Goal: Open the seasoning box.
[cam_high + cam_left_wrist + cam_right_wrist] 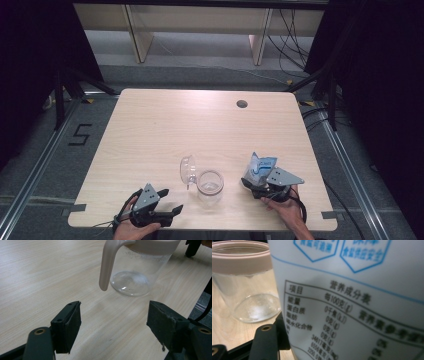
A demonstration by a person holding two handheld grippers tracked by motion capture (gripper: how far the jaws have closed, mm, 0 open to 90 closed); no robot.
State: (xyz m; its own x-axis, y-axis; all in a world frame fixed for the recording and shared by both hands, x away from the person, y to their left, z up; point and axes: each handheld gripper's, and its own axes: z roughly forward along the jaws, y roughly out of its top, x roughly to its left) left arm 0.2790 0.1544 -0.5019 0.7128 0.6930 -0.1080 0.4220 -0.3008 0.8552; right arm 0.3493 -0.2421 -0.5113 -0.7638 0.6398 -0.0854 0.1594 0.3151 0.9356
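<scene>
I am holding the bag (261, 167) clamped in the right gripper (260, 187), at four o'clock on the table (165, 120). The jar (210, 187) is standing open at six o'clock, its lid (188, 171) just beside it. To pour well, I am thinking of tilting the bag's mouth slowly over the rim. The bag is white with blue print. The left gripper (113, 326) is hanging wide open, empty, pointing at the jar.
</scene>
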